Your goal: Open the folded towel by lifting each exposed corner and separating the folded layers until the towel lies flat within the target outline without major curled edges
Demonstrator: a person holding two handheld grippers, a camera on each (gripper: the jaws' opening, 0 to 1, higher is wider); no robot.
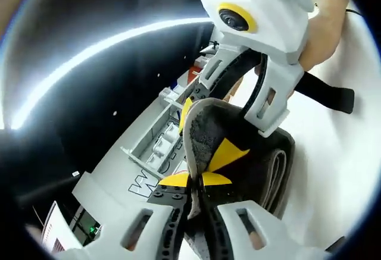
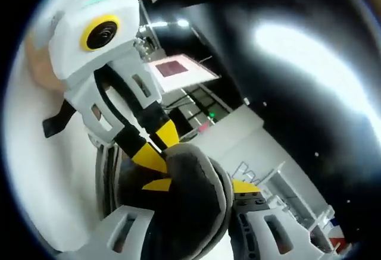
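A dark grey towel [image 1: 209, 126] hangs lifted between both grippers above the white table [image 1: 348, 171]. At the bottom of the left gripper view, my left gripper [image 1: 195, 181] has its yellow tips shut on a thin towel edge. My right gripper [image 1: 208, 130] comes in from the upper right, clamped around a thicker fold, with a hand [image 1: 324, 31] behind it. In the right gripper view the towel [image 2: 193, 182] bulges between the tips of my right gripper [image 2: 201, 185]. My left gripper [image 2: 157, 145] reaches in from the upper left and pinches the towel's edge. The towel's lower part is bunched and its corners are hidden.
Grey machinery with slots and lettering [image 1: 149, 150] stands beside the table's edge, with dark floor beyond. It appears again as grey equipment [image 2: 286, 171], with a white panel bearing a reddish patch [image 2: 178, 69] further back. White tabletop [image 2: 36, 171] lies under the towel.
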